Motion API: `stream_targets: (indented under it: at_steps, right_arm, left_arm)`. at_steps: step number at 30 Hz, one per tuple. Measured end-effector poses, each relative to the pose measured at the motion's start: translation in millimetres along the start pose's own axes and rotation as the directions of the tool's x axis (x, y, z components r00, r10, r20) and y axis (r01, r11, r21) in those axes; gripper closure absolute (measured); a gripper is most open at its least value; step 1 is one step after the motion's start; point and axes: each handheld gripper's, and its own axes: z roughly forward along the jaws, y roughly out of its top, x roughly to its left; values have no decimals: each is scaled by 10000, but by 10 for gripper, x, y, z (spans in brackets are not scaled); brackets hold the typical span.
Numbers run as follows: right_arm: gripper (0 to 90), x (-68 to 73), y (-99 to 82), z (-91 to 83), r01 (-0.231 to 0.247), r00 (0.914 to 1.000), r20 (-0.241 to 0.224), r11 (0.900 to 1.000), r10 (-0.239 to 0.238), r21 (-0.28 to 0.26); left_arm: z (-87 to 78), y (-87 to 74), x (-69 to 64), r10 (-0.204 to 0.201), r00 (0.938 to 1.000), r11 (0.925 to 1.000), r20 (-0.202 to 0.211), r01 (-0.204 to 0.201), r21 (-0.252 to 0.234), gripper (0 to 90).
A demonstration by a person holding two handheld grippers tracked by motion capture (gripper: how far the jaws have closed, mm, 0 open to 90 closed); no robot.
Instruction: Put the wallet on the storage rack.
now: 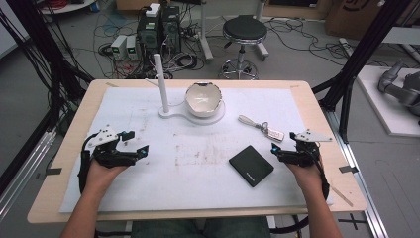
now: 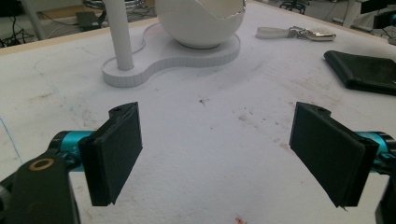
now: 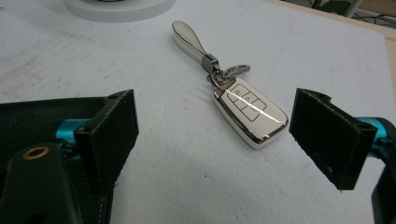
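A: Report the status of the left gripper (image 1: 136, 143).

B: The left gripper is hovering over the left part of the white mat (image 1: 148, 173), held in the person's left hand (image 1: 101, 171). In the left gripper view its jaws are standing wide apart, with nothing but bare, stained mat lying between the pads (image 2: 119, 151).

A: And the right gripper (image 1: 276, 148)?

B: It is sitting at the right side of the mat in the person's right hand (image 1: 307, 173). Its jaws are likewise spread wide and are gripping nothing.

A: Where is the key fob (image 3: 250, 112) lying?

B: It is lying flat on the mat, in front of the right gripper and roughly between the lines of its two jaws, closer to the jaw at the right of the right gripper view. No pad is touching it. Its pale strap (image 3: 189, 39) is extending away toward the white stand (image 1: 190, 115).

A: Other items?

B: A black wallet (image 1: 251, 165) is lying flat just beside the right gripper, toward the mat's centre. The white stand is sitting at the far middle of the mat, carrying an upright post (image 1: 161, 82) and a bowl-shaped cup with a jagged rim (image 1: 203, 99). The mat is covering most of the wooden table (image 1: 74, 129).
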Motion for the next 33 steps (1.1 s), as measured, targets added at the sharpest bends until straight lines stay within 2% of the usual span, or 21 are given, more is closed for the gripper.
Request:
stream_targets:
  at_steps: [12,18,22,26,31,33]
  right_arm:
    - [158,-7,-2,-7,-45,10000,77,10000,45,-6]
    - [158,-16,-5,-21,-50,9999,150,10000,51,-25]
    - [159,-18,-19,-38,35,9998,197,10000,-35,-4]
    - [158,-47,-46,-78,-70,9996,264,10000,71,-36]
    - [158,-107,-84,-129,-268,9988,401,9996,270,-75]
    - [158,-132,-98,-144,-413,9983,400,9991,417,-128]
  left_arm:
    - [15,5,-13,31,10000,10000,66,-31,38,170]
    - [87,62,-73,157,9992,9999,358,-158,23,169]
    - [202,140,-161,357,9971,9993,669,-362,64,169]
    - [349,260,-254,615,9933,9979,977,-631,124,169]
    - [645,382,-396,739,9859,9959,1504,-810,413,171]
    - [780,438,-472,912,9816,9936,1678,-1010,509,172]
